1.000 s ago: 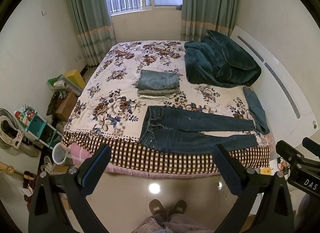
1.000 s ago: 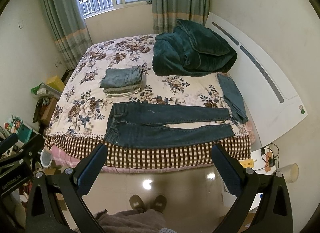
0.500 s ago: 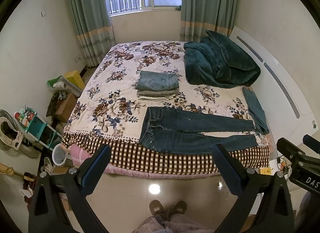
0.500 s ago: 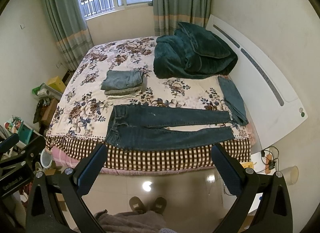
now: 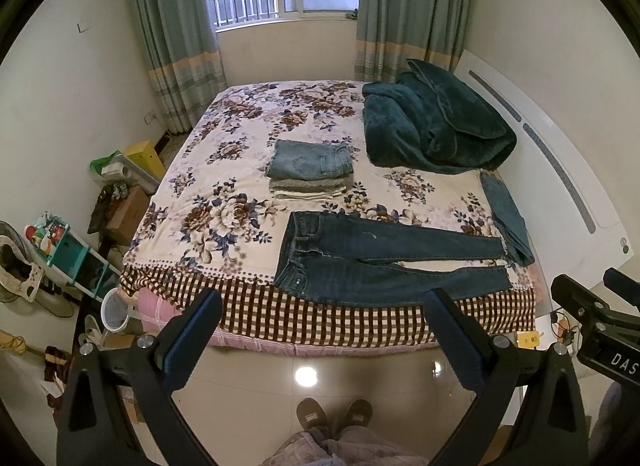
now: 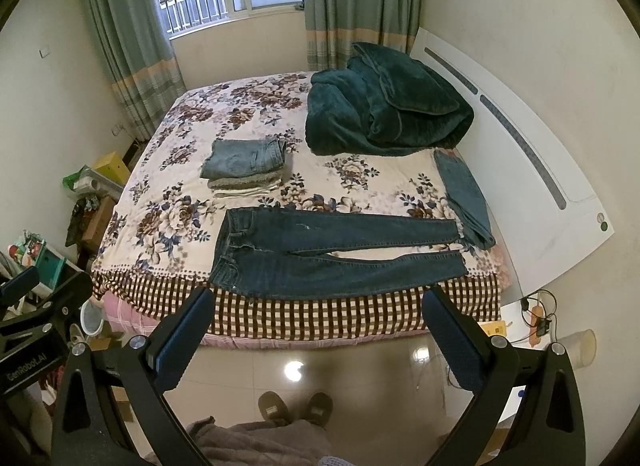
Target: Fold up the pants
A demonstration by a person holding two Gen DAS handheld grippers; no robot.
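My left gripper (image 5: 322, 316) and my right gripper (image 6: 314, 314) both hang above the shiny tiled floor (image 5: 360, 370), well short of the bed, each with its blue-padded jaws spread wide and holding nothing.

The dark blue denim jeans (image 5: 380, 262) lie flat along the near edge of the floral-printed bedspread (image 5: 208, 205), just above its brown-and-white checked border (image 5: 280, 314). The waistband is on the left, the two legs run out to the right and part slightly, so a strip of bedspread shows between them near the cuffs. A small pale mark sits on the upper leg. The lower leg lies right on the edge of the mattress.

Behind the waistband rests a stack of folded clothes (image 5: 310, 169), lighter denim on top. The cuffs reach a folded teal-blue garment (image 5: 506, 217) near the white headboard (image 5: 560, 169), and a crumpled dark green plush blanket (image 5: 432, 125) lies further back.
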